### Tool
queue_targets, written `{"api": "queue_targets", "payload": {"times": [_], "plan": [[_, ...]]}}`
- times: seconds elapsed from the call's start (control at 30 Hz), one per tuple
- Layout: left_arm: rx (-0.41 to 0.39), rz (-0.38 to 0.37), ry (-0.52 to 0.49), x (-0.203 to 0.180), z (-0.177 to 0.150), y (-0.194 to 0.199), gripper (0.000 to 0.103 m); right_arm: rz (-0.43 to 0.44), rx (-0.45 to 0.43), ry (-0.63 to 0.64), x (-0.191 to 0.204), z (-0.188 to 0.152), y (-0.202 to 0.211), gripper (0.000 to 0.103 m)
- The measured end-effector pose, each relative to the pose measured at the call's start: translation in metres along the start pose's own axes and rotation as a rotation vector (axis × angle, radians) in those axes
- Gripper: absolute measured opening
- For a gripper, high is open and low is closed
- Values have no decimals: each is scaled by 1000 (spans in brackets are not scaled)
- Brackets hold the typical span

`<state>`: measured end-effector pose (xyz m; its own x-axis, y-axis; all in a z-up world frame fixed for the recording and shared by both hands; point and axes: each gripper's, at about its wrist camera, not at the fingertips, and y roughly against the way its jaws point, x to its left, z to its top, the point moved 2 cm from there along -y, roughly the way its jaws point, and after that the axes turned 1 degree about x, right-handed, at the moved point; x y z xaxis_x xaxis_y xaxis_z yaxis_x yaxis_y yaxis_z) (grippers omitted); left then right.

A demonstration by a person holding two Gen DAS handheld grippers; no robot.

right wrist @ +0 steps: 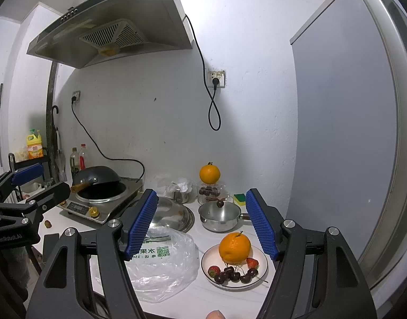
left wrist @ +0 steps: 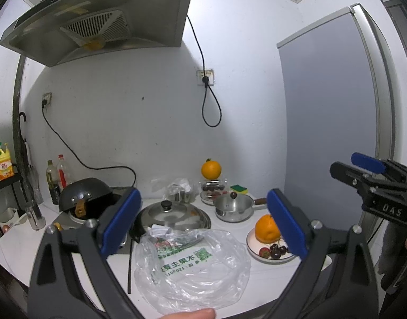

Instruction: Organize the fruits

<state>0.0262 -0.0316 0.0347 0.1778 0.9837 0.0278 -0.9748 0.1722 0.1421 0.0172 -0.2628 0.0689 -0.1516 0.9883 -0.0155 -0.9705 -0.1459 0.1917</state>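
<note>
While both claws hover wide open and empty, left gripper [left wrist: 203,226] sits over the plastic bag [left wrist: 192,268], right gripper [right wrist: 203,226] over the plate [right wrist: 260,273] holding an orange [right wrist: 234,248], strawberries [right wrist: 252,262] and cherries [right wrist: 234,276].

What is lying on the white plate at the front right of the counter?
On the plate lie one orange, two strawberries and a bunch of dark cherries. Whatever is directly beneath the orange is covered.
</note>
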Motion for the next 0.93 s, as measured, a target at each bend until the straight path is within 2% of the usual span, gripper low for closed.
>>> {"api": "queue_targets", "payload": {"times": [0.93], "plan": [[-7,-11,3,-3,0,0,97,1,5,8,2,-1,-1,72]]}}
